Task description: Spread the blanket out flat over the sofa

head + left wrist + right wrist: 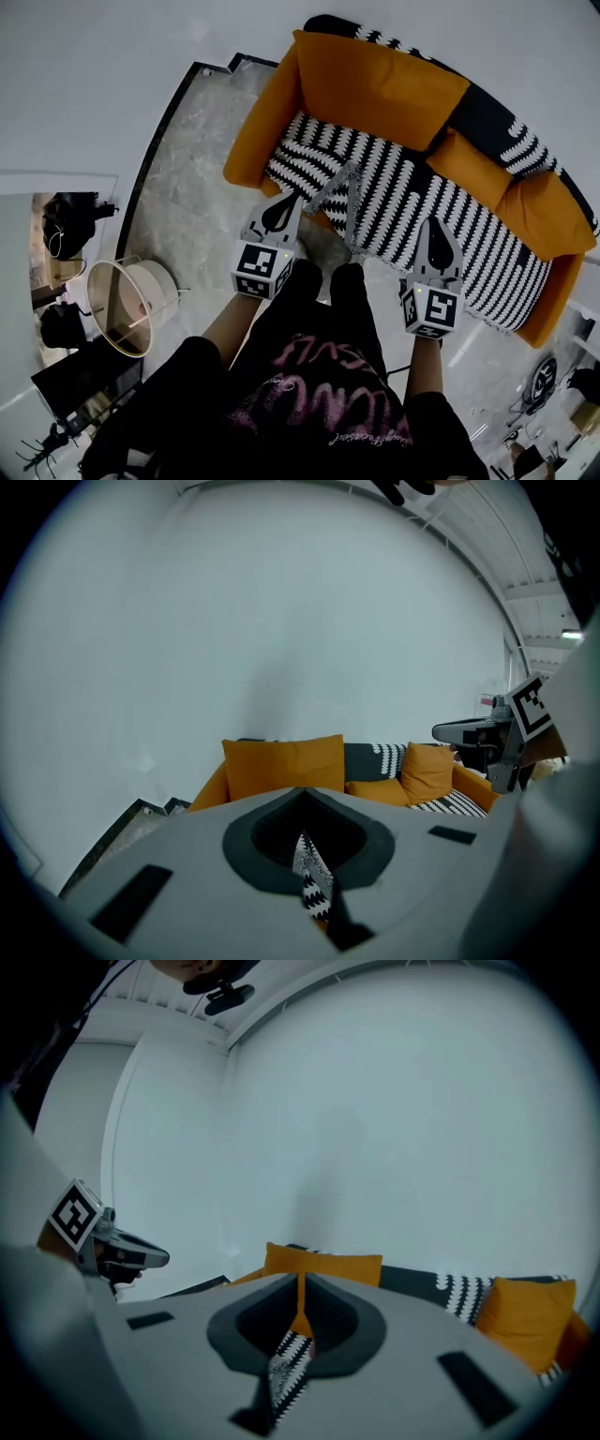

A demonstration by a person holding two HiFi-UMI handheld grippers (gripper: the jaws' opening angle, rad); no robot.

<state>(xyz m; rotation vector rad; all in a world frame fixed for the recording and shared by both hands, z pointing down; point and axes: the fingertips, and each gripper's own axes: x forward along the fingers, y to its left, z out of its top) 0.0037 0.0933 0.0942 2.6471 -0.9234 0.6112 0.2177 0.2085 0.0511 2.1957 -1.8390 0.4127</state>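
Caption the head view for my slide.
Left gripper and right gripper pinch the patterned blanket draped over the orange sofa.

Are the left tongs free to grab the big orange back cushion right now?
Probably not yet: the left tongs are shut on the blanket's edge and must let go first; the way to the back cushion looks clear.

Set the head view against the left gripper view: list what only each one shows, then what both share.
Head view only: the person's dark shirt, a round white shade, and the blanket lying striped across the seat. Left gripper view only: up close, a fold of blanket pinched between the closed jaws of the left hand-held gripper. Both: the orange sofa, the blanket and the right hand-held gripper.
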